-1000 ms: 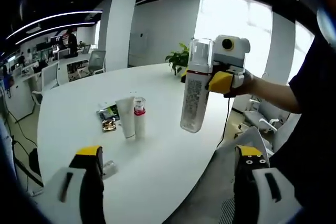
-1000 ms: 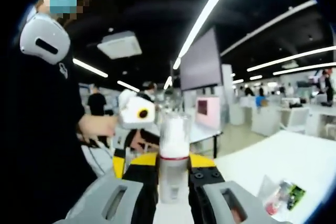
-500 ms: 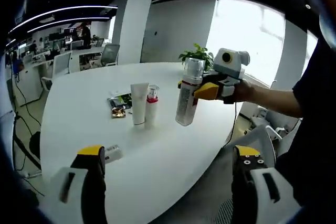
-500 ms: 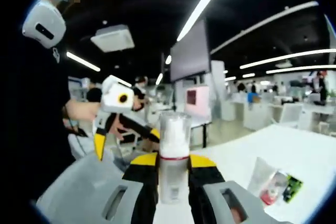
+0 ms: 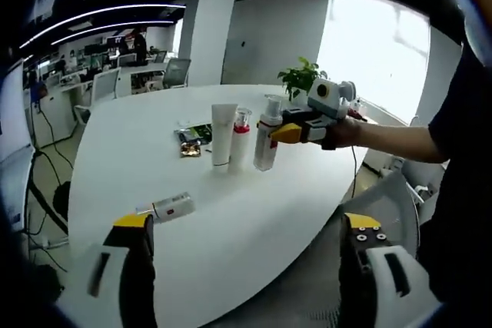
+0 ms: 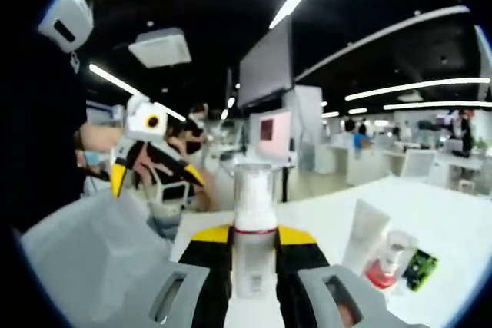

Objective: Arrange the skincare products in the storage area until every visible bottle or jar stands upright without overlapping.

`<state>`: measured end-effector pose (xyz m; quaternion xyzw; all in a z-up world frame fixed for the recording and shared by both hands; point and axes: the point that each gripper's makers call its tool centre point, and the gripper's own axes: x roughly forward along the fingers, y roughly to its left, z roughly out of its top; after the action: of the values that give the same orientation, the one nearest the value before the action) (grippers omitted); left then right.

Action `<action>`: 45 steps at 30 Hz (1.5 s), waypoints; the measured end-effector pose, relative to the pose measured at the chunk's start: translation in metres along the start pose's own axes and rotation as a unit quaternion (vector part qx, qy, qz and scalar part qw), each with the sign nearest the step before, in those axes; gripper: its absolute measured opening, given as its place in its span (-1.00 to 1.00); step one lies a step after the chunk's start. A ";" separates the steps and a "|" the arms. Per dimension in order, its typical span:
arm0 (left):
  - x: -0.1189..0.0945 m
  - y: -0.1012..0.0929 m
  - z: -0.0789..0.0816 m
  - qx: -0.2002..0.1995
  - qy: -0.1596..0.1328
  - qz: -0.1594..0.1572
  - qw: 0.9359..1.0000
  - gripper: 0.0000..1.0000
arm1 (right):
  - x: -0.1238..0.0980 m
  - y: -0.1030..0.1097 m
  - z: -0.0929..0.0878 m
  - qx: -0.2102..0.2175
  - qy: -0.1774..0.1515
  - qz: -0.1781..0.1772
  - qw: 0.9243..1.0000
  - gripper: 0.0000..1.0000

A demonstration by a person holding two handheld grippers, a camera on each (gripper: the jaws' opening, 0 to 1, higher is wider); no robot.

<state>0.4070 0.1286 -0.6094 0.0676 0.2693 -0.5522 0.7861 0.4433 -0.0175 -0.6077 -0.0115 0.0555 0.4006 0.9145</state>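
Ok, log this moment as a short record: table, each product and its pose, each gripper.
table: white, round-edged
pump bottle: upright, clamped in right gripper, at the row's end on or just above the table
tube: upright
red-collared bottle: upright, between tube and pump bottle
small bottle: lying on its side, nearer the table edge
packet: flat behind the row
left gripper: open, nothing between its jaws, short of the table
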 end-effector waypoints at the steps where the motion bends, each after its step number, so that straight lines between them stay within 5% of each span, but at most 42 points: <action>1: 0.000 0.001 -0.001 -0.004 -0.002 0.001 1.000 0.90 | 0.000 -0.002 -0.003 -0.001 -0.001 0.000 1.000 -0.74; 16: 0.014 0.012 -0.019 -0.031 -0.003 0.011 0.999 0.86 | 0.012 -0.027 -0.059 0.007 0.007 -0.020 1.000 -0.74; 28: 0.016 0.016 -0.029 -0.035 0.000 0.019 0.999 0.85 | 0.015 -0.045 -0.082 -0.015 0.022 -0.032 0.999 -0.74; 45: 0.036 0.012 -0.032 -0.027 -0.010 0.015 0.999 0.83 | 0.019 -0.056 -0.092 -0.019 -0.004 -0.028 0.999 -0.74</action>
<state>0.4158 0.1161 -0.6574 0.0447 0.2755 -0.5334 0.7985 0.4887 -0.0471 -0.7022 -0.0289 0.0441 0.3758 0.9252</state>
